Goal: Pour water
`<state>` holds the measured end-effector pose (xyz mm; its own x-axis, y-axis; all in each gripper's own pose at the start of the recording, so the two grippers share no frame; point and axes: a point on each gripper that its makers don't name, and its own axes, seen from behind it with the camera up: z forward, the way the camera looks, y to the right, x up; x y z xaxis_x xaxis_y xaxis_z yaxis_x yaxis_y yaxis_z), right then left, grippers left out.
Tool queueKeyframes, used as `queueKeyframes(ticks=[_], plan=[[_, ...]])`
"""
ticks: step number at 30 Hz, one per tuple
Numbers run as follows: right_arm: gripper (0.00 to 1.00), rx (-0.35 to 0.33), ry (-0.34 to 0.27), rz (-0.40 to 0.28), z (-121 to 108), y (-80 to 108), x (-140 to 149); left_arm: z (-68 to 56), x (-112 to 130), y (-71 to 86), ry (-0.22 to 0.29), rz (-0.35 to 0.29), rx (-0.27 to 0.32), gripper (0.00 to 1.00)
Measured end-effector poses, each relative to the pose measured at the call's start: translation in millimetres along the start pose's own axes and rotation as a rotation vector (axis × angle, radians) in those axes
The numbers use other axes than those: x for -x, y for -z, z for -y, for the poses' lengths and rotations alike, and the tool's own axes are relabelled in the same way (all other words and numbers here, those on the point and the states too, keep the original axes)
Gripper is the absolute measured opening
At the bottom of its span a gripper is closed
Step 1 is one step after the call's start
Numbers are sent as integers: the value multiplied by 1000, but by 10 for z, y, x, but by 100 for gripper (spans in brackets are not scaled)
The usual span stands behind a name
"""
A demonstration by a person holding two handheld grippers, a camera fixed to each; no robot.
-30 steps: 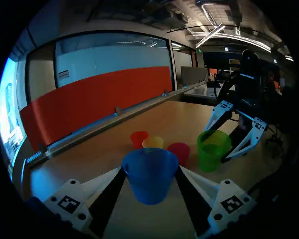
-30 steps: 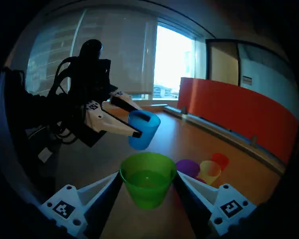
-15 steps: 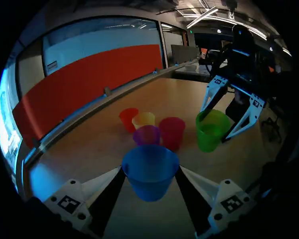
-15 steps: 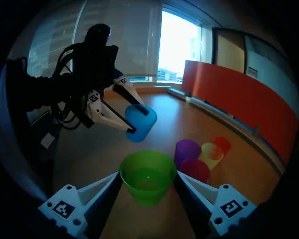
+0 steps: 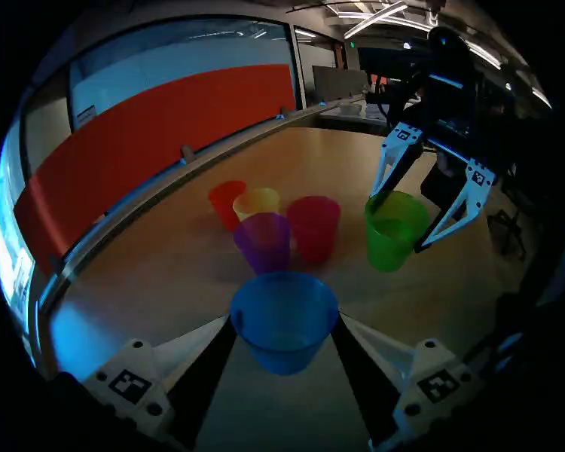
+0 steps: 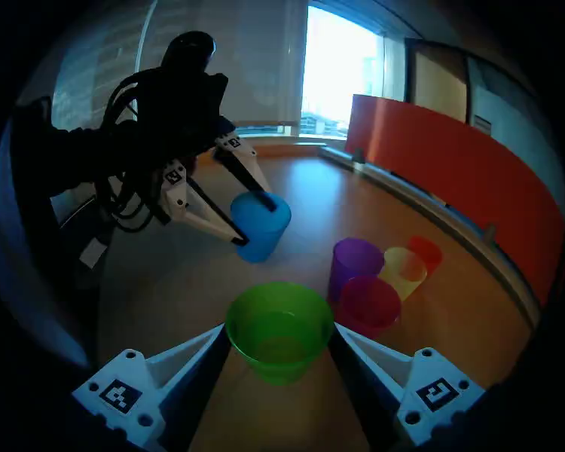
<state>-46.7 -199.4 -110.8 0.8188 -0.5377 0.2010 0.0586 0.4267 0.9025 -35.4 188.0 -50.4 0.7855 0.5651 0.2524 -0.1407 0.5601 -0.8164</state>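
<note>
My left gripper (image 5: 284,331) is shut on a blue cup (image 5: 284,318), held upright above the wooden table (image 5: 177,264). The right gripper view shows that blue cup (image 6: 260,224) in the left gripper (image 6: 248,218), held by a dark-sleeved arm. My right gripper (image 6: 280,343) is shut on a green cup (image 6: 279,330) with a little liquid at its bottom. In the left gripper view the green cup (image 5: 394,228) sits between the right gripper's (image 5: 395,226) white fingers at the right. Both cups stand upright and apart.
Between the two held cups stand a purple cup (image 5: 264,241), a crimson cup (image 5: 313,227), a yellow cup (image 5: 256,203) and a red cup (image 5: 227,202). An orange partition (image 5: 147,143) and a rail run along the table's far edge. A bright window (image 6: 335,71) is behind the left gripper.
Both cameras tilted downward, so more tabletop and the cluster of cups show. The purple cup came into sight. Both held cups sank closer to the table, still gripped.
</note>
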Motion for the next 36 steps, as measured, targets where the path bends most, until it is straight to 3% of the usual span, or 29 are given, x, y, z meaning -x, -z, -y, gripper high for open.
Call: queueKeyframes(ticks=[18,36], plan=[[91,-9,2,72,-41,-23,233,-109,217,-155,-13,59,44,86],[91,-14,-3,94,-47,-75,312,-115,203,-265,16,42,45,86]])
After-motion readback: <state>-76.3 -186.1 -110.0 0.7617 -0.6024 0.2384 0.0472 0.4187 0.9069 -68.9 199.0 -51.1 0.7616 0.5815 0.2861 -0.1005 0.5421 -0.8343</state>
